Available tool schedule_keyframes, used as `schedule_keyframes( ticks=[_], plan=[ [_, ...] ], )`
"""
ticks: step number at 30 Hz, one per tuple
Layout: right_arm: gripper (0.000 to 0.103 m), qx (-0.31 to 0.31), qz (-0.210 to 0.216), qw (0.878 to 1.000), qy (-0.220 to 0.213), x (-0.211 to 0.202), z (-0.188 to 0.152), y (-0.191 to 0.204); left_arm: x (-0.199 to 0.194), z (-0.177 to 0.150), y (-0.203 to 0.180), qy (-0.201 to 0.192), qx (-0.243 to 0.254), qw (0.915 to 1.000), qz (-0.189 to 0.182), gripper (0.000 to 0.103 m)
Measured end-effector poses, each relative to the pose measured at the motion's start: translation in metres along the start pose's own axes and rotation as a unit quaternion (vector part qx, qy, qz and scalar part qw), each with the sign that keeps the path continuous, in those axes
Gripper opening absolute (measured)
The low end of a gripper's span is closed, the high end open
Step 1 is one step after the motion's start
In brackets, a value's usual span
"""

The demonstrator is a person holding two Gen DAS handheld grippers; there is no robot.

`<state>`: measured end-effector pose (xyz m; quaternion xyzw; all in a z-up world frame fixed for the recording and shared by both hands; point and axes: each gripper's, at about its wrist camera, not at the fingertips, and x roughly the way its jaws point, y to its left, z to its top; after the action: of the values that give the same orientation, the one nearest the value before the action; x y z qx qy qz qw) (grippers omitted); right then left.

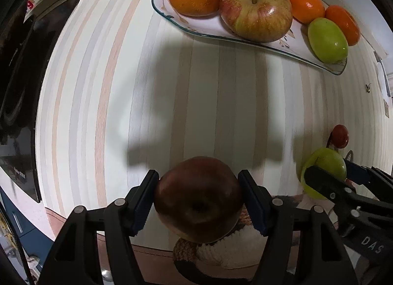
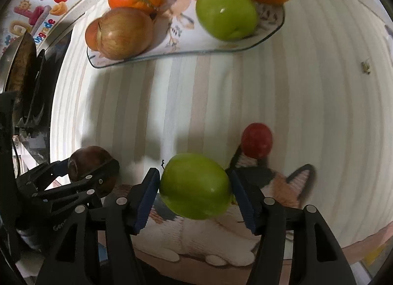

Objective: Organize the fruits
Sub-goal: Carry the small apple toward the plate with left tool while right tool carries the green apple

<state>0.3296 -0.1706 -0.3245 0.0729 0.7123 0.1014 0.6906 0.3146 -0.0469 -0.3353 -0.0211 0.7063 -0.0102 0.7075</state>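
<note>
Plate [image 1: 172, 18] mostly filled. Dark apple [image 1: 199, 199] clamped by left gripper [image 1: 199, 201], green apple [image 2: 195, 185] by right gripper [image 2: 195, 186]. Small red fruit [image 2: 256, 143], possibly plum, left behind.

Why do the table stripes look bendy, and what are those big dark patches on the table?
In the left wrist view the fisheye lens bows the striped table outward; the dark patches are shadows cast by the left gripper and its dark apple. The right wrist view curves the same way and looks slightly blurred.
</note>
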Motion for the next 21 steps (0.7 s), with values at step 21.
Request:
schedule_keyframes(
  ticks=[21],
  plan=[
    [0.063, 0.032, 0.051, 0.993, -0.103, -0.074, 0.093, 0.011, -0.122, 0.099, 0.052, -0.089, -0.055, 0.9918, -0.073, 0.065]
  ],
)
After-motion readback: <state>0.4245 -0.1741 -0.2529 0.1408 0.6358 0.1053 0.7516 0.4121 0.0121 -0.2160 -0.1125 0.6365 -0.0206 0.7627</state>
